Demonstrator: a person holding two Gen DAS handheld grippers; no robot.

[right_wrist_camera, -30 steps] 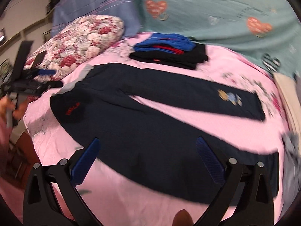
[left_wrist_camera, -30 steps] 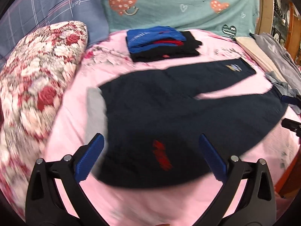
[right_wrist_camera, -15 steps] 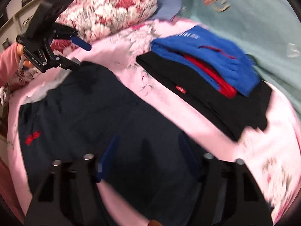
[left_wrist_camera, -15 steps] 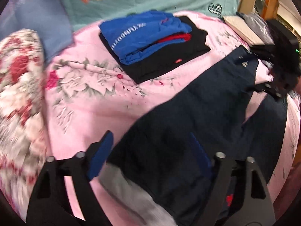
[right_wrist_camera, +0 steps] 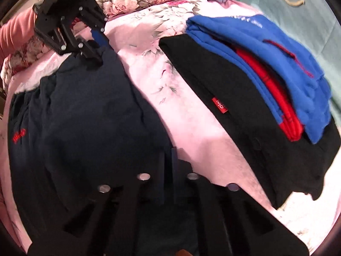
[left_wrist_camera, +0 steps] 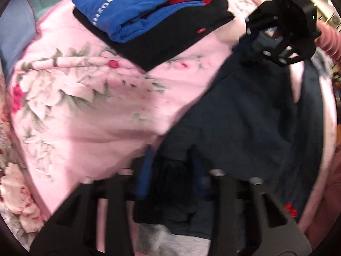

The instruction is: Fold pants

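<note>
pants (right_wrist_camera: 89, 115): matt dark knit cloth | bedsheet (left_wrist_camera: 89, 98): soft printed cloth | left claw (left_wrist_camera: 172, 162): matt black plastic

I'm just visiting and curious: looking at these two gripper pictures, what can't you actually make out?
- Left wrist view: the left gripper is motion-blurred, so its hold on the dark navy pants is unclear.
- Right wrist view: the right gripper looks closed; fabric between its fingers is hidden.
- Pant cuffs: cut off by both frames.
- White lettering on the folded blue garment: blurred, partly folded under.
- Small red label: too small.
</note>
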